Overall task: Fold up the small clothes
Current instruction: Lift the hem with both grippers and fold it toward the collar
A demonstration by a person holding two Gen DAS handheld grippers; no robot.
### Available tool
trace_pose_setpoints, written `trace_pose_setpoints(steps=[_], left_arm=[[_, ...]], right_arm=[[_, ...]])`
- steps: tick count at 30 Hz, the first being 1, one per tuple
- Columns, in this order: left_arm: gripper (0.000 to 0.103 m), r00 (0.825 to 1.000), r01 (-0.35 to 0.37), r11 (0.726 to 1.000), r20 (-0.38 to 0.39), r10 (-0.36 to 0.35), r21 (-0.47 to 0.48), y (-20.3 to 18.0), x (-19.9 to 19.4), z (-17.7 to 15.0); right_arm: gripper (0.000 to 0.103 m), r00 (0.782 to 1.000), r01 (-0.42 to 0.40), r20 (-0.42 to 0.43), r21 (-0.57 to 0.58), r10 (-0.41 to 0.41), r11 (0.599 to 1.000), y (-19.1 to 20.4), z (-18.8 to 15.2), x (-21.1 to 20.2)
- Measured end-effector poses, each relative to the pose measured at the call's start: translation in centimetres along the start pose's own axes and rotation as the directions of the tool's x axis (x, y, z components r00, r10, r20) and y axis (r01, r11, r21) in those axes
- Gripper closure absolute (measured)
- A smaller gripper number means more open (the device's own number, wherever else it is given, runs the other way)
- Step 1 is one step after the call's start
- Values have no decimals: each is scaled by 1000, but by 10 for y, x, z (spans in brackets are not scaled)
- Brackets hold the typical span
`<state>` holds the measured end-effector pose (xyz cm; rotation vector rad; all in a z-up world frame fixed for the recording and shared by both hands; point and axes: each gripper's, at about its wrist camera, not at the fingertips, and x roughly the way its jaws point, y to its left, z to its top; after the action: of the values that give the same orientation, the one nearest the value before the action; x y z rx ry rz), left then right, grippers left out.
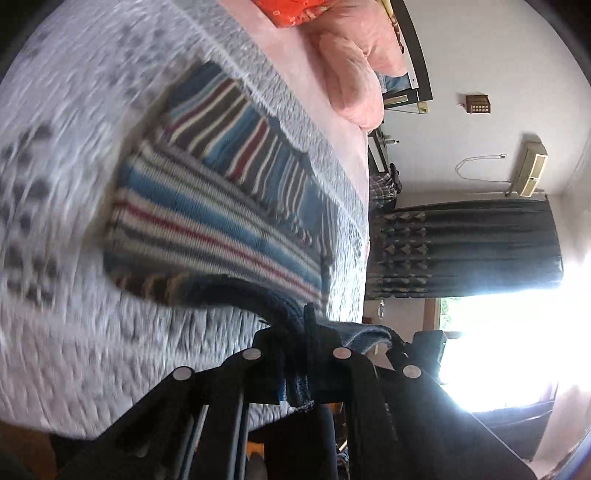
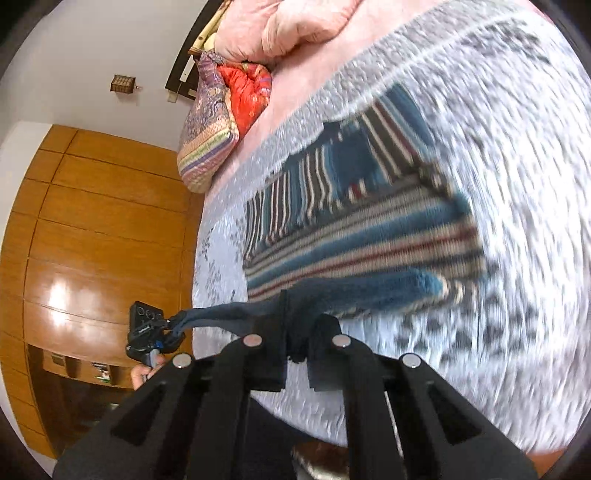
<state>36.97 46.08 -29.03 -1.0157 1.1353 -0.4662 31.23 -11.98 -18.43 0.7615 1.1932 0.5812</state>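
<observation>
Both grippers (image 1: 308,332) (image 2: 295,334) clamped, striped garment (image 1: 207,221) hem

A grey patterned blanket (image 2: 498,184) lay ahead. Pink bedding (image 1: 354,74) was beyond it. A wooden wardrobe (image 2: 92,221) stood left.

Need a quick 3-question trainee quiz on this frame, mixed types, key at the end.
1. True or false: both claws, left and right, pinch the striped garment's dark hem.
2. The garment lies on: A) pink sheet B) grey patterned blanket C) wooden wardrobe
3. Fill in: the red quilt sits beside a pink ____.

Key: 1 true; 2 B; 3 pillow
</observation>
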Motion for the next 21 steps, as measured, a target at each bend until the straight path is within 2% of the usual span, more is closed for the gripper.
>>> trace_pose_setpoints(steps=[9, 17, 18, 20, 21], left_arm=[[96, 992, -121, 992, -27, 120, -33, 19, 57, 92], [95, 981, -182, 978, -89, 173, -101, 63, 117, 150], [93, 981, -176, 979, -95, 167, -106, 68, 123, 155], [86, 985, -161, 979, -89, 150, -129, 76, 127, 162], [75, 989, -134, 981, -82, 123, -144, 77, 124, 164]], right_arm=[[97, 994, 100, -34, -24, -101, 995, -18, 94, 67], [96, 981, 169, -99, 29, -165, 985, -70, 154, 139], [95, 981, 162, -114, 40, -157, 986, -77, 158, 145], [84, 979, 167, -129, 75, -156, 983, -89, 166, 151], [82, 982, 146, -133, 93, -133, 985, -91, 169, 148]])
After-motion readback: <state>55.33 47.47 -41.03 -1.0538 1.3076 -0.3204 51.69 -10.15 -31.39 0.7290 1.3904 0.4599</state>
